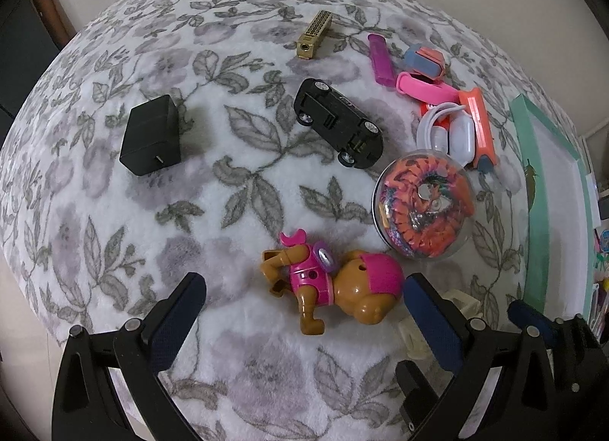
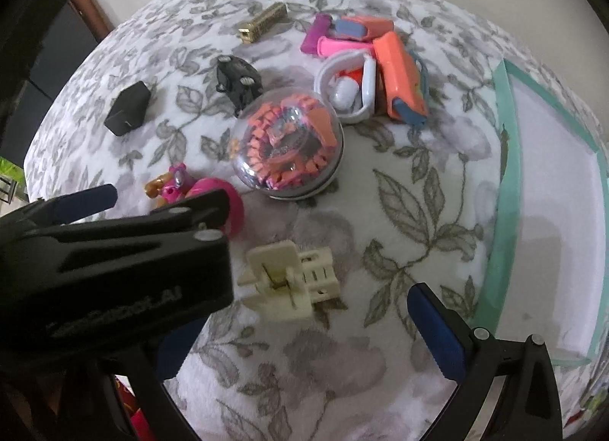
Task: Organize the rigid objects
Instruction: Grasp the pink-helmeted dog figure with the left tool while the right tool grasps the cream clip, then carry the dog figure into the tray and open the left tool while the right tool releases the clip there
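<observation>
Both grippers released above the floral blanket (image 1: pixel 114 212).

Left gripper (image 1: pixel 304 288): jaws spread, straddling the toy dog (image 1: pixel 335 285) without touching; right gripper (image 2: pixel 300 311): jaws spread near the cream clip (image 2: pixel 293 277); black car (image 1: pixel 338 121), clear dome (image 1: pixel 422 205) farther; teal tray (image 2: pixel 506 174) right.

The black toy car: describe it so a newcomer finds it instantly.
On the floral blanket, look mid-surface, between the black block and the pile of pink and orange items. The black toy car lies tipped on its side, the only thing with wheels.
</observation>
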{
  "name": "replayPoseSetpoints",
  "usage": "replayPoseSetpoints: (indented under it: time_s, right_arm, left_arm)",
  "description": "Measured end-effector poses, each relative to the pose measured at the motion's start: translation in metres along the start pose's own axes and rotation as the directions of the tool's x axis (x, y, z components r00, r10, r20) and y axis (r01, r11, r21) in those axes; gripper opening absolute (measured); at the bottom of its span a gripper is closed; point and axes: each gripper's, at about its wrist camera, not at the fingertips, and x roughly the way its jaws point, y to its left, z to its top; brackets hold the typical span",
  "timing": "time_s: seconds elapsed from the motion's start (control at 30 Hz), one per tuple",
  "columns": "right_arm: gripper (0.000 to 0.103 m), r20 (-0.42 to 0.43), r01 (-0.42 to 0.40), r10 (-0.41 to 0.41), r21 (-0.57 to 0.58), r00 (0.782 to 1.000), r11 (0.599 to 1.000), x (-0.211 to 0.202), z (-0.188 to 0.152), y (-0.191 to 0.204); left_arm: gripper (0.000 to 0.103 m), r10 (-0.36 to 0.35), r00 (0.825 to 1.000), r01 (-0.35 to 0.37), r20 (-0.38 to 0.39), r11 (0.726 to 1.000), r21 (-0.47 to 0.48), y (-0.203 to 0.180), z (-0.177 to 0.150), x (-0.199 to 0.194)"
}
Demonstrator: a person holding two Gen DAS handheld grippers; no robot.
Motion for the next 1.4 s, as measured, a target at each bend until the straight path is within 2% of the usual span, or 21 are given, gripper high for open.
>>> replayPoseSetpoints:
  time_s: [0.17,0.4,0.53,0.67,0.8,0.97,1.07,1.13,1.23,1.4]
  right_arm:
    - [0.103,-0.007,0.013,-0.013,-0.021,1.0,1.0,0.001,0.003,0.003]
    - [0.103,-0.036,0.046,-0.048,-0.046,0.998,0.998,0.025,0.002,0.006]
    - [0.098,-0.042,0.053,-0.055,-0.042,0.998,0.998,0.038,0.003,0.004]
    - [0.098,-0.038,0.054,-0.055,-0.038,0.998,0.998,0.045,0.006,0.0]
    - [0.097,-0.034,0.051,-0.053,-0.041,0.998,0.998,0.048,0.006,-0.004]
    - [0.086,-0.021,0.045,-0.046,-0.051,0.999,0.998,0.042,-0.002,-0.005]
    - [0.075,-0.012,0.042,-0.043,-0.058,0.999,0.997,0.033,-0.004,-0.001]
    - [0.06,-0.003,0.042,-0.042,-0.06,0.999,0.997,0.027,-0.004,-0.001]
    - [0.054,0.0,0.036,-0.037,-0.051,0.999,0.998,0.019,-0.002,-0.003]
    - [0.054,0.005,0.029,-0.029,-0.052,1.0,0.998,0.016,0.002,-0.003]
  left_arm:
    - [0.103,-0.006,1.0,0.006,0.001,1.0,0.025,-0.002,-0.005,-0.002]
    - [0.102,0.017,1.0,-0.017,-0.003,0.998,0.059,-0.008,-0.005,0.009]
    - [0.097,0.005,1.0,-0.004,-0.005,0.998,0.069,-0.012,-0.006,0.013]
    - [0.083,-0.021,1.0,0.021,-0.012,0.997,0.077,-0.015,-0.007,0.015]
    - [0.082,-0.025,1.0,0.026,-0.009,0.996,0.084,-0.016,-0.007,0.016]
    - [0.082,-0.022,1.0,0.023,-0.003,0.996,0.091,-0.015,-0.007,0.015]
    - [0.082,-0.024,1.0,0.024,-0.002,0.996,0.089,-0.016,-0.009,0.015]
    - [0.082,-0.024,1.0,0.024,-0.002,0.996,0.087,-0.017,-0.009,0.015]
    - [0.082,-0.025,1.0,0.025,-0.003,0.996,0.087,-0.014,-0.008,0.015]
    - [0.08,-0.028,1.0,0.029,-0.003,0.995,0.091,-0.015,-0.009,0.015]
